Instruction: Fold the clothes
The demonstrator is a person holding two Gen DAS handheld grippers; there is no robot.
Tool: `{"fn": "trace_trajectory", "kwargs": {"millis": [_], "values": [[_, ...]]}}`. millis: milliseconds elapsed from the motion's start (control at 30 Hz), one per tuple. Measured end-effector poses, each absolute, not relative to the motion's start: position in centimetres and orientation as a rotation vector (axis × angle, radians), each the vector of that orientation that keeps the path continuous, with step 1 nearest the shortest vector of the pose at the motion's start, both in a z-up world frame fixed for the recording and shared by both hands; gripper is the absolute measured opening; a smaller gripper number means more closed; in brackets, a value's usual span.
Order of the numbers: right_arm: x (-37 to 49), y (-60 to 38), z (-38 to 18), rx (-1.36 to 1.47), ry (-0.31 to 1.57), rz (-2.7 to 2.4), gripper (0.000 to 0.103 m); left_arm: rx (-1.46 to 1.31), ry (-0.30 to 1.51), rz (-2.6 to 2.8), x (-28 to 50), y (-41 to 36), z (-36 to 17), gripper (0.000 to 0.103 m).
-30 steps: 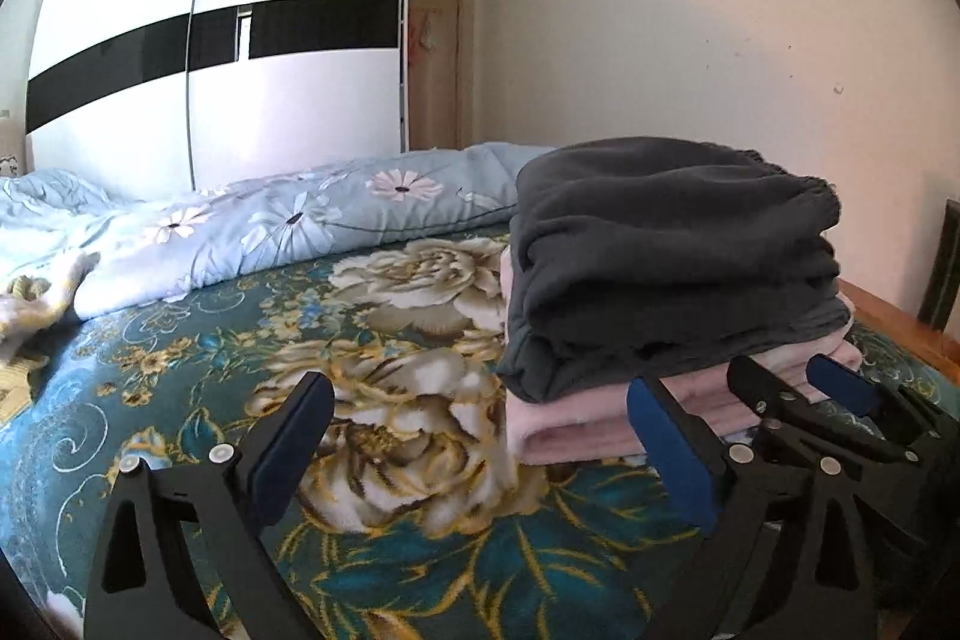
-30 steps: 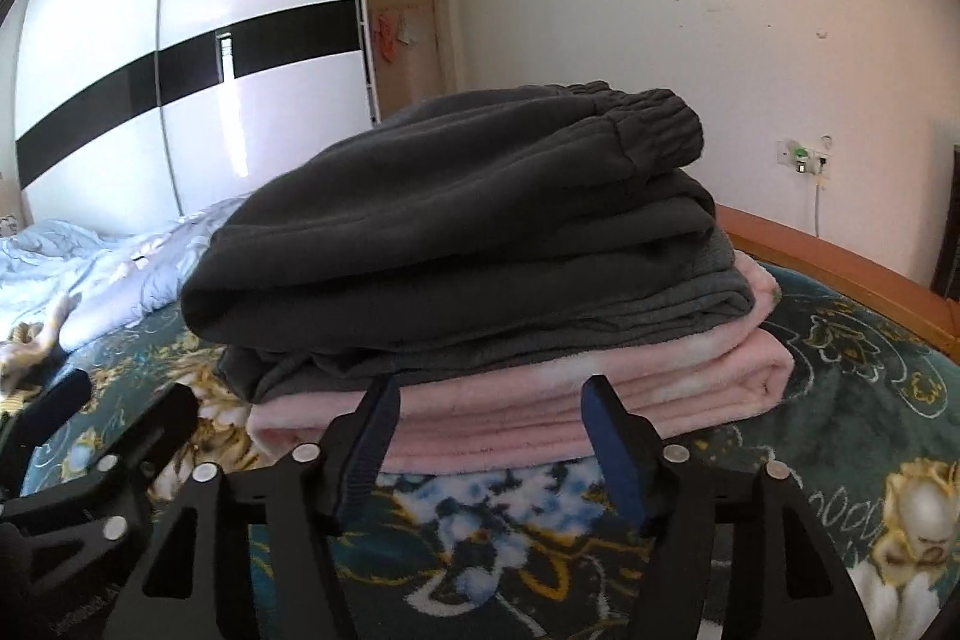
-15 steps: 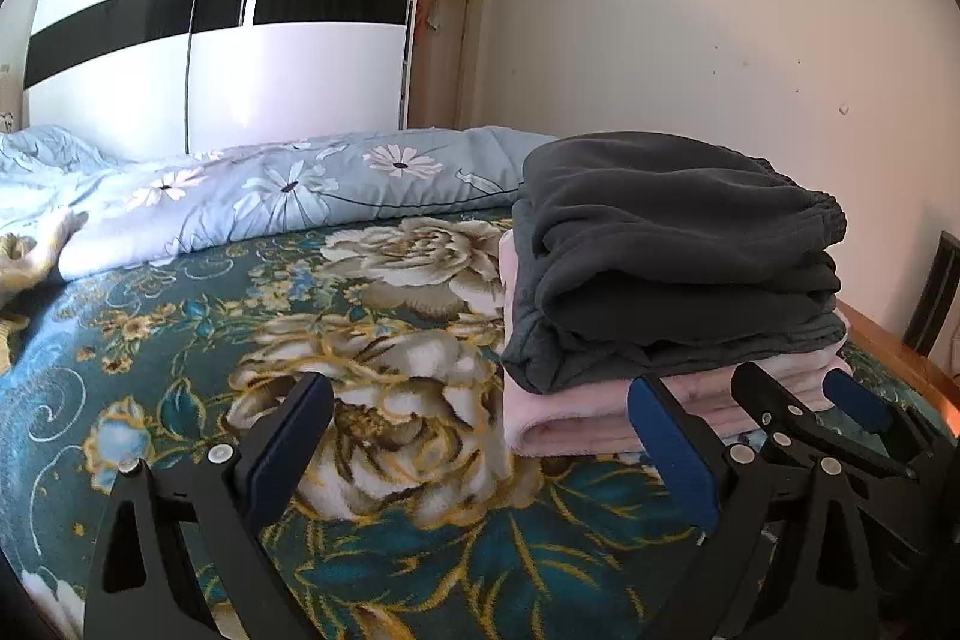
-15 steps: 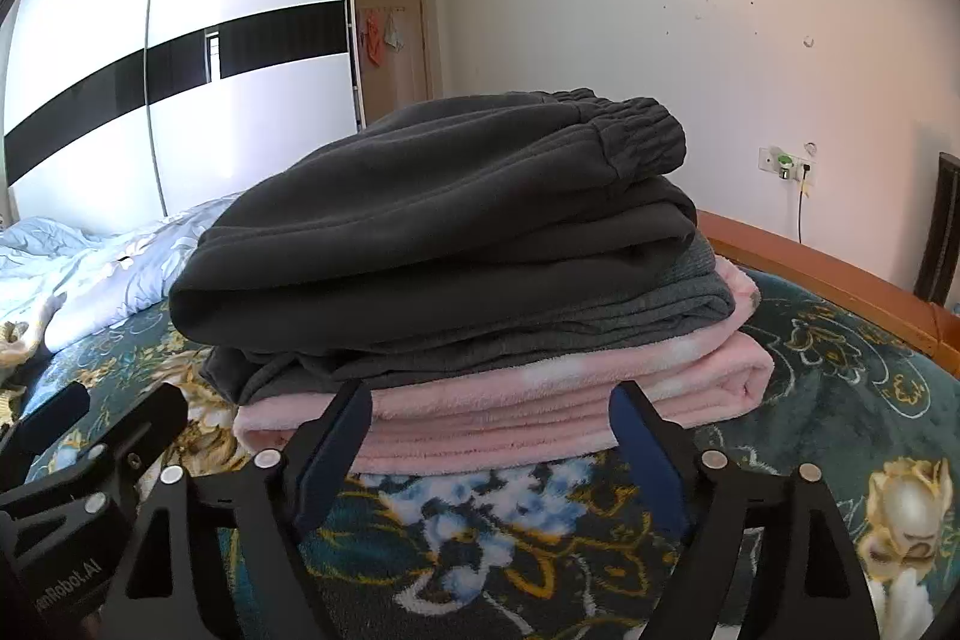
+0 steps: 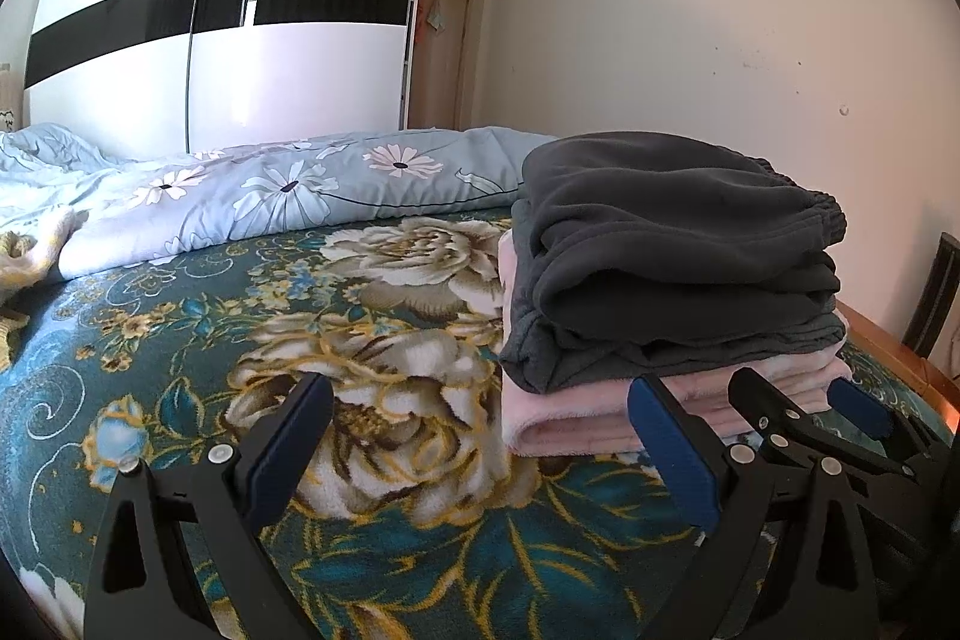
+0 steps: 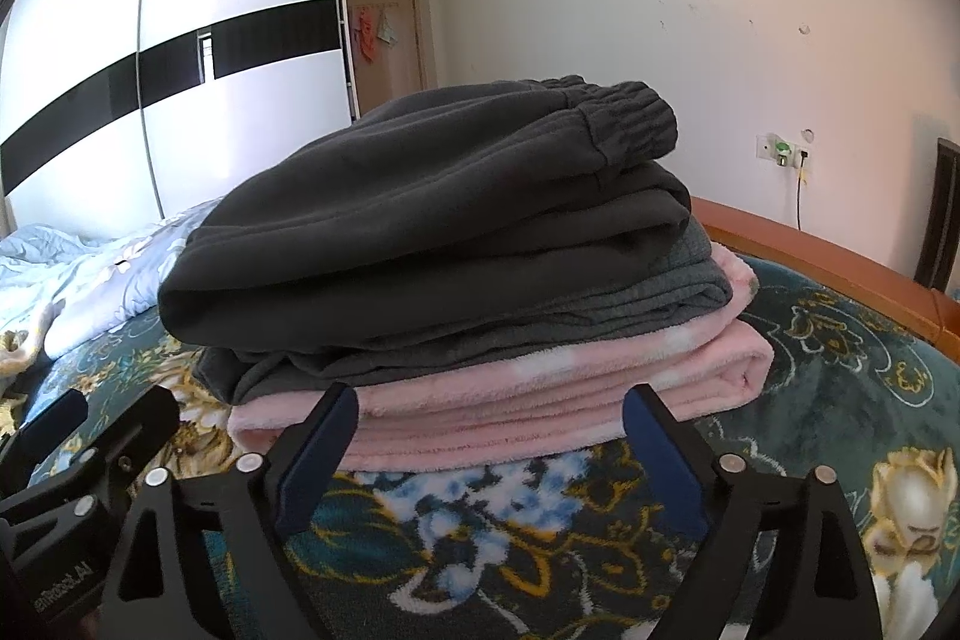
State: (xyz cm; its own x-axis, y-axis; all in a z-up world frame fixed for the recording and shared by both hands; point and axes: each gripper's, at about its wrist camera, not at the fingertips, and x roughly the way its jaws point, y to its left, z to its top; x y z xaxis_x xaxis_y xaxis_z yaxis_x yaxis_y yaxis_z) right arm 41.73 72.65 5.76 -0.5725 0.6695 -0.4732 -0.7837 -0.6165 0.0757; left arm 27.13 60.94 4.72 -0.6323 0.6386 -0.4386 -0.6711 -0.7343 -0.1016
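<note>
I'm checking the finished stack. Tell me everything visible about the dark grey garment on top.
The dark grey garment looks like thick fleece, folded in several rounded layers, with a gathered elastic band at its far right end. It lies flat on a thinner grey piece, which rests on folded pink fleece on the floral bedspread. Neither tongs touch it.

At upper left you see a white sliding wardrobe with a black band. A pale blue daisy-print quilt lies mid-left on the teal floral blanket. A wall socket sits right.
</note>
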Motion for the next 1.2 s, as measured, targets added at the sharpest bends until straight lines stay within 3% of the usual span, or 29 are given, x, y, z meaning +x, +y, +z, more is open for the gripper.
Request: {"fn": "trace_trajectory", "kwargs": {"millis": [100,1200], "values": [[42.1,72.7,5.5,-0.52,0.377,2.183,0.103,-0.589,0.095,2.314,27.2,61.0,4.7,0.099],[42.1,74.0,5.1,-0.568,0.395,2.166,0.103,-0.591,0.122,2.337,27.4,61.2,4.4,0.099]]}}
